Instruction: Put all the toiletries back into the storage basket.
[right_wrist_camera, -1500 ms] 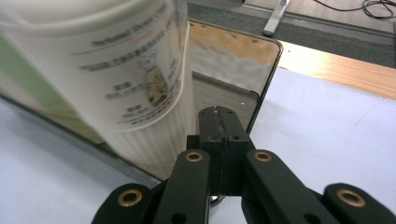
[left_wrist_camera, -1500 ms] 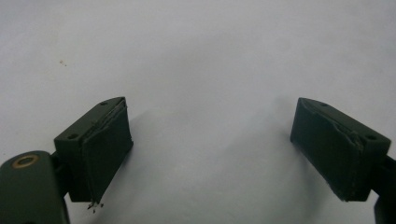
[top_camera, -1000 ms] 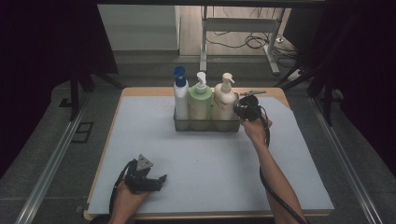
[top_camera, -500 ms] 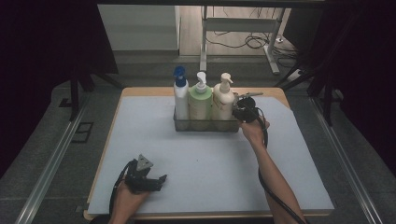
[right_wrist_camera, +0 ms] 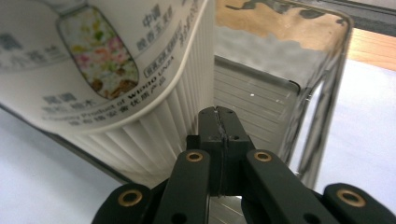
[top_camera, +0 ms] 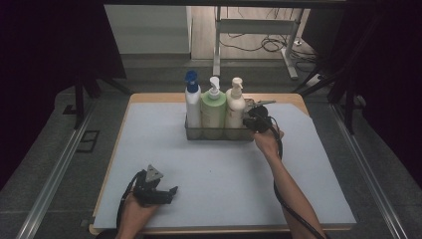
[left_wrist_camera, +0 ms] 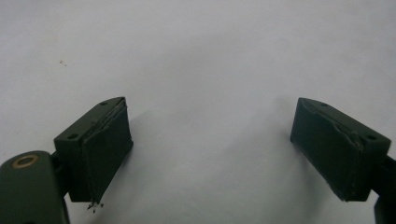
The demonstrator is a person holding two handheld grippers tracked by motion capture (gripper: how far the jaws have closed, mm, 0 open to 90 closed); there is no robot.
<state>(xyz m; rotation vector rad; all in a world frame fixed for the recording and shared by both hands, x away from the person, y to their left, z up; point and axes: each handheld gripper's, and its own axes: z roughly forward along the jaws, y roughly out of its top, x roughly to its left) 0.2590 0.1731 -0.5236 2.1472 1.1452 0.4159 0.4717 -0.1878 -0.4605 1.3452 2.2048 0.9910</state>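
Pale blue matting [top_camera: 219, 174] covers the table in the high view. At its far side a clear caddy [top_camera: 219, 133] holds a blue-capped bottle [top_camera: 192, 102], a green bottle [top_camera: 213, 107] and a cream bottle [top_camera: 235, 105]. The right gripper [top_camera: 253, 119] sits at the caddy's right end, just beside the cream bottle; the left gripper [top_camera: 171, 191] rests near the front left.

Seen from the left gripper [left_wrist_camera: 210, 149], its jaws stand wide apart over bare mat, holding nothing.

Seen from the right gripper [right_wrist_camera: 219, 126], its jaws are pressed together inside the caddy's [right_wrist_camera: 322, 107] wall, tips beside the cream bottle's [right_wrist_camera: 140, 93] ribbed base; whether they touch it is unclear.
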